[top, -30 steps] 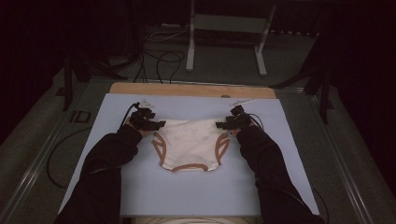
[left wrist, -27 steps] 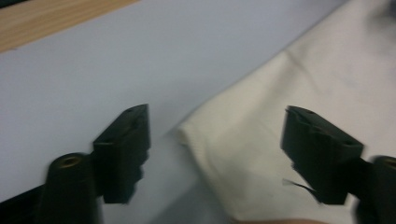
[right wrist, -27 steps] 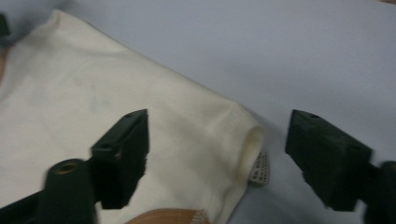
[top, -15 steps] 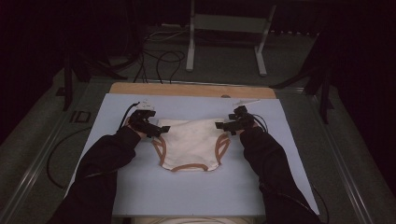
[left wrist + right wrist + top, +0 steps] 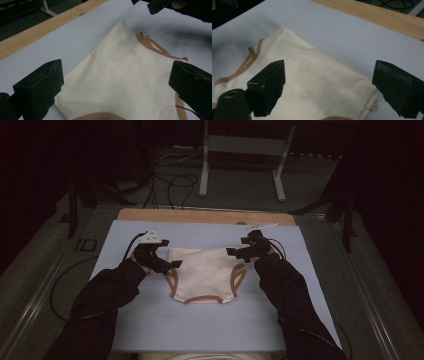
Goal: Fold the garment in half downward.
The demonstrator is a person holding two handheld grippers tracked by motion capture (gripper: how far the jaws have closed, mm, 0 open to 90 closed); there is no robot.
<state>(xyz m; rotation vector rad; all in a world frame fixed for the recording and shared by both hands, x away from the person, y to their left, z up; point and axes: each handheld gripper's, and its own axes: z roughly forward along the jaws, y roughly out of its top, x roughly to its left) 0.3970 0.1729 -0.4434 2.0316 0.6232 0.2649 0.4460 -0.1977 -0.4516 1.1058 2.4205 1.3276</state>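
Where claws gape, garment (image 5: pixel 205 275) on blue mat (image 5: pixel 210 325).

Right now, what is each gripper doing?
Left gripper: open, just released, above the cream garment.
Right gripper: open, just released, holding nothing.

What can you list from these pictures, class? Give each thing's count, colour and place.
briefs: one, cream with tan-brown trim, flat on the middle of the board
board: one, pale blue, covering the table top
wooden strip: one, light wood, along the board's far edge
metal stand: one, grey, on the floor beyond the table
cables: several, black, on the floor beside the stand
sleeves: two, black, coming in from the near edge
left tongs: one, black, open above the garment's left corner
right tongs: one, black, open above its right corner
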